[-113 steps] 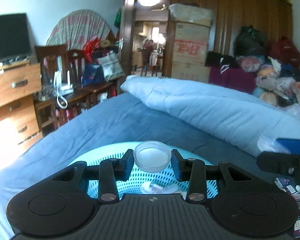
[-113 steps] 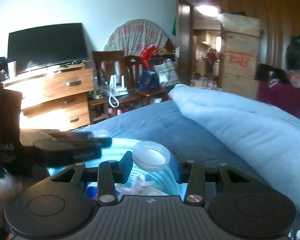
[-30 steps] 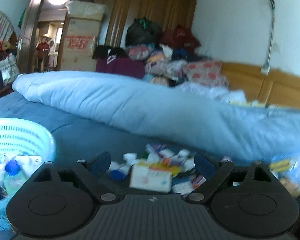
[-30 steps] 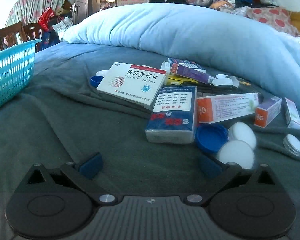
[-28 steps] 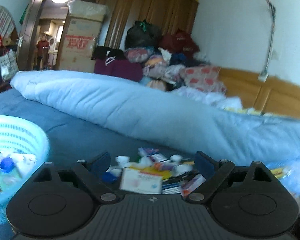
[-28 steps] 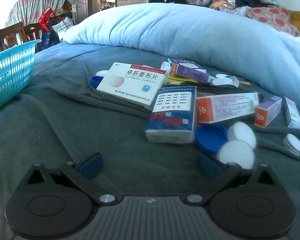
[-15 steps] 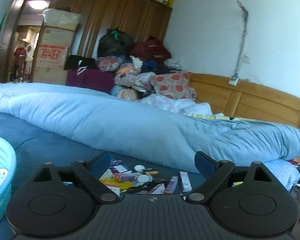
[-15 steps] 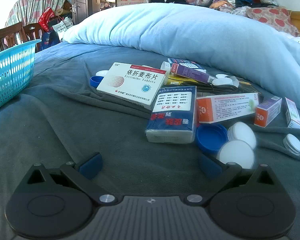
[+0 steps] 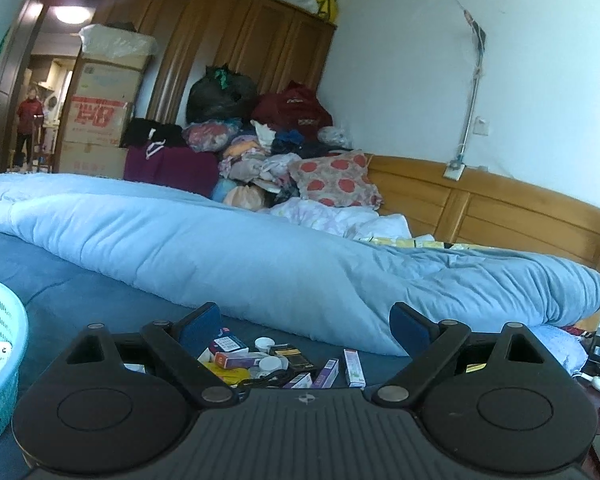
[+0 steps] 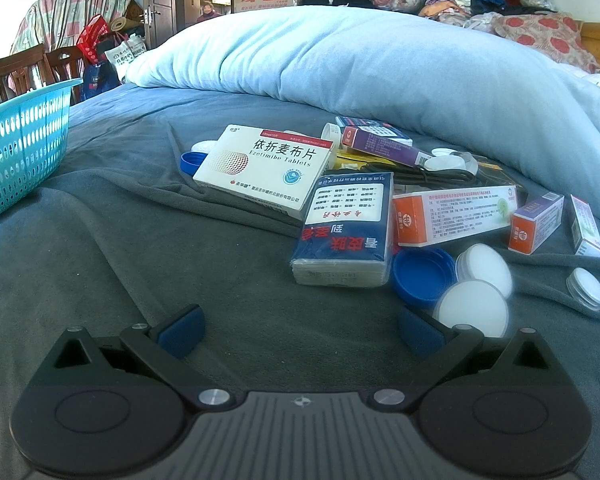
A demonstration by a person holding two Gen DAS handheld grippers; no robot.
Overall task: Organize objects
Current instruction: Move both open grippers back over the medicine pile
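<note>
From the left wrist camera, we hold our left gripper point(image 9: 304, 326) above the dark blue bedspread point(image 9: 100, 304) with its jaws spread wide and nothing between them. A small heap of medicine cartons and white caps point(image 9: 276, 362) lies on the bedspread just in front of the rolled pale blue quilt point(image 9: 240, 256). The turquoise perforated plastic basket point(image 9: 2, 360) sits well to the left of the heap.

From the right wrist camera, our right gripper point(image 10: 300, 330) hangs low over the bedspread, jaws spread and empty. The white Ezetimibe tablet box point(image 10: 260, 170) lies left of a dark blue packet point(image 10: 346, 228). A blue plastic cap point(image 10: 422, 274) and two round white lids point(image 10: 474, 300) sit right of that packet. The basket is far left.
</note>
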